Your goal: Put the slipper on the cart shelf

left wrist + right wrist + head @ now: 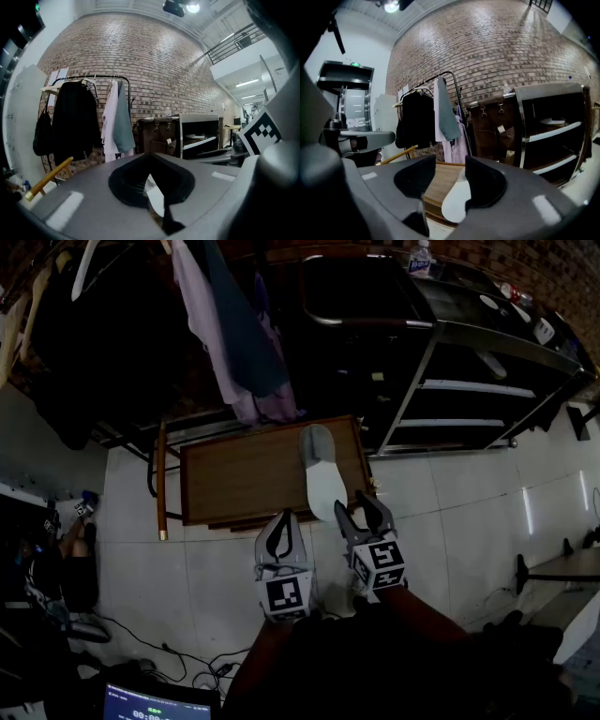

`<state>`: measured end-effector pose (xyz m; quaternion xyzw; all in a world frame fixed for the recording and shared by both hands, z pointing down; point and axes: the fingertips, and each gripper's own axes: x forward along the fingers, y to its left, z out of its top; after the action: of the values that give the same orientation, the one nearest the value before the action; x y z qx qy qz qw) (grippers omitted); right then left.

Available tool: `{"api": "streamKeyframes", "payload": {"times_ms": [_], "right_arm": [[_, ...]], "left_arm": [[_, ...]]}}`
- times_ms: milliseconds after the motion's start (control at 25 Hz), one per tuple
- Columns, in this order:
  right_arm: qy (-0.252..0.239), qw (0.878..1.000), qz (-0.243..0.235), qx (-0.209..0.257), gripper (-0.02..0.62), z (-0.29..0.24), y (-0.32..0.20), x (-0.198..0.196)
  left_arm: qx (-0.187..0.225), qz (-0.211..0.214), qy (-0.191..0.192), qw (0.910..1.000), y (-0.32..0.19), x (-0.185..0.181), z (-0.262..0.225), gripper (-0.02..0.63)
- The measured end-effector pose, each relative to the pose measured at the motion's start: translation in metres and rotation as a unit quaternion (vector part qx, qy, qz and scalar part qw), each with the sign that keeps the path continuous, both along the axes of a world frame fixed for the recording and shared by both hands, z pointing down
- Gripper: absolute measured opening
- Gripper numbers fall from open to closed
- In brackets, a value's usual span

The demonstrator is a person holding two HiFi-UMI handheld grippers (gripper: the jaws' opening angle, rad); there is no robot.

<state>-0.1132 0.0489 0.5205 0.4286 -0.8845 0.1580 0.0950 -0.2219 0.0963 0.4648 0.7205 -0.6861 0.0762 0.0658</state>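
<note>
Judged light, soft and floppy: white slipper [323, 479] on wooden table [244, 474], near end overhanging at 11 o'clock of half-open, empty right gripper [359, 508]; left gripper [281, 517] closed, empty; best pinched across near end.

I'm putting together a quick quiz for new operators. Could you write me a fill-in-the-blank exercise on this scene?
1. The white slipper lies on a wooden ____.
2. The fingers of the right gripper are ____, gripping nothing.
3. The fingers of the left gripper are ____.
4. The wall behind the hanging clothes is built of ____.

Missing words: table; open; shut; brick.
</note>
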Motion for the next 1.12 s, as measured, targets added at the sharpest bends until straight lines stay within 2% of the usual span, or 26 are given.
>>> {"api": "streamKeyframes", "payload": {"times_ms": [160,360,520,720,960,1120], "right_arm": [[-0.018,0.999,0.006,-0.036,0.268,0.026,-0.017,-0.004],[-0.060,0.990,0.037,-0.123,0.291,0.065,-0.024,0.001],[-0.118,0.967,0.075,-0.211,0.316,0.094,-0.024,0.007],[-0.158,0.935,0.102,-0.301,0.321,0.135,-0.021,0.006],[-0.184,0.901,0.134,-0.369,0.321,0.178,-0.018,0.002],[-0.200,0.881,0.157,-0.399,0.321,0.201,-0.019,0.004]], "left_arm": [[0.008,-0.002,0.001,1.0000,-0.011,-0.003,0.002,0.017],[-0.010,-0.008,0.017,0.9998,-0.014,-0.007,0.024,0.017],[-0.016,-0.007,0.023,0.9996,-0.015,-0.009,0.029,0.017],[-0.024,-0.008,0.026,0.9993,-0.018,-0.009,0.037,0.017],[-0.039,-0.036,0.031,0.9981,-0.018,-0.020,0.052,0.017],[-0.037,-0.036,0.029,0.9983,-0.019,-0.022,0.054,0.017]]}}
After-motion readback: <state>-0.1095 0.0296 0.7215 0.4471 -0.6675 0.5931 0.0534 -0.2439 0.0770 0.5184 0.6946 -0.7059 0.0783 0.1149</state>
